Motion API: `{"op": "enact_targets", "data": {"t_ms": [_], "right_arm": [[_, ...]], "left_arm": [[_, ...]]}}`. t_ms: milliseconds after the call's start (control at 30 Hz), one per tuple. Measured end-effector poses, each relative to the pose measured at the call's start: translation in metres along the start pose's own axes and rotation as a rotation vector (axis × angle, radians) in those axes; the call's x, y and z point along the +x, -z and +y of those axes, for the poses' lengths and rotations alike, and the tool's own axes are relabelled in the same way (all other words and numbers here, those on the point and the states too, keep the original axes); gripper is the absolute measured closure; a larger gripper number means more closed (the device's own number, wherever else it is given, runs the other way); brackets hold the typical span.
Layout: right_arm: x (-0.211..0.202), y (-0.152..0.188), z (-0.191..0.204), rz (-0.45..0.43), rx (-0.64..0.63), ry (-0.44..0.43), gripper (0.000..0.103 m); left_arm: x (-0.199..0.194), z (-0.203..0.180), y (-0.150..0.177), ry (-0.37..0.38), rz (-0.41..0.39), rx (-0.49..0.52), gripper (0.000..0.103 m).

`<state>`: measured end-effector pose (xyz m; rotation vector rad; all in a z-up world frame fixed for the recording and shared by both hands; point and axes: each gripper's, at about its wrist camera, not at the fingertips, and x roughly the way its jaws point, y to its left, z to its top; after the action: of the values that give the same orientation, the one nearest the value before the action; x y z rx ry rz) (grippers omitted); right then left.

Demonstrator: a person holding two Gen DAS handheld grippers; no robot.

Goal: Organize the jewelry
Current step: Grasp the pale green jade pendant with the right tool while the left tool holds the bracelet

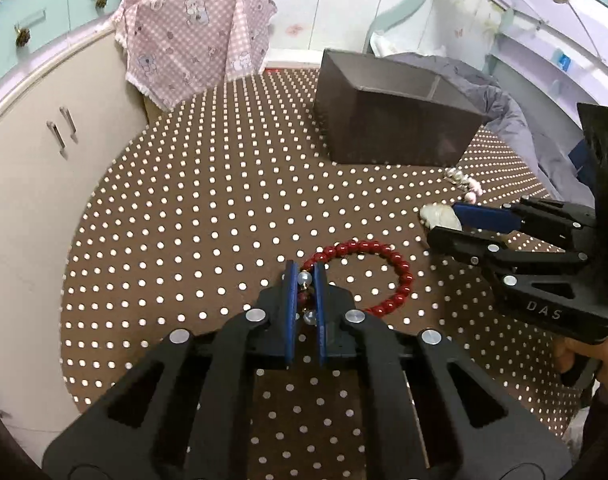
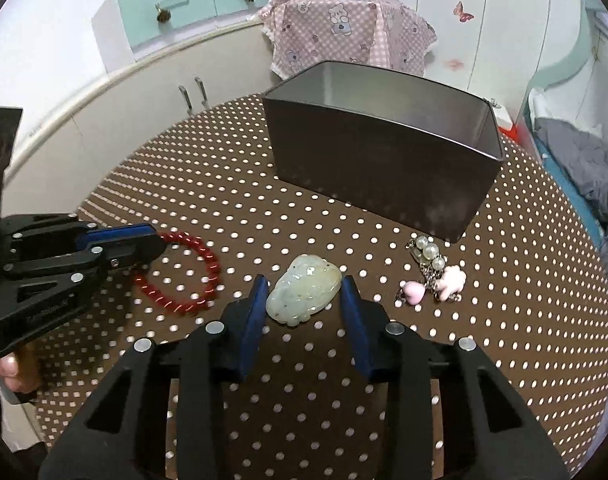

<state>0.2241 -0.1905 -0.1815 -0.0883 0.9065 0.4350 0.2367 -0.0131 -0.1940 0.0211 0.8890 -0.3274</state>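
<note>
A red bead bracelet (image 1: pixel 387 276) lies on the brown dotted table. My left gripper (image 1: pixel 305 272) is shut on its near side, where two pale beads sit between the blue pads. In the right wrist view the bracelet (image 2: pixel 184 276) lies at the left with the left gripper (image 2: pixel 154 242) on it. A pale green jade pendant (image 2: pixel 304 288) lies between the fingers of my open right gripper (image 2: pixel 304 292); the pads stand apart from it. The pendant also shows in the left wrist view (image 1: pixel 439 216) beside the right gripper (image 1: pixel 443 220). A pearl and pink charm piece (image 2: pixel 435 276) lies to the right.
A dark open metal box (image 2: pixel 383 160) stands at the back of the table, also in the left wrist view (image 1: pixel 387 128). A pink checked cloth (image 1: pixel 192 44) hangs over something behind the table. White cabinets (image 1: pixel 32 160) stand at the left, grey bedding (image 2: pixel 583 168) at the right.
</note>
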Motion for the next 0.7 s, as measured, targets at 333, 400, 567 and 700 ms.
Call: {"op": "enact_targets", "data": {"t_ms": [333,400,567,700], "right_arm": [[-0.043,-0.014,-0.013,-0.077,0.018,-0.009,0.09],[-0.042,-0.013,-0.014,-0.068,0.02,-0.011,0.09],[-0.03,-0.006,-0.019,-0.049,0.057,-0.029,0.075],[-0.009,-0.014,-0.018,-0.04,0.053,-0.013,0.072]], "left_arm": [[-0.039,-0.017,-0.025,0.059,-0.117,0.028,0.095],[-0.044,-0.019,-0.029,0.058,-0.136,0.036,0.095],[-0.042,-0.019,-0.029,0.056,-0.135,0.035,0.095],[-0.038,-0.016,-0.025,0.06,-0.119,0.022,0.095]]}}
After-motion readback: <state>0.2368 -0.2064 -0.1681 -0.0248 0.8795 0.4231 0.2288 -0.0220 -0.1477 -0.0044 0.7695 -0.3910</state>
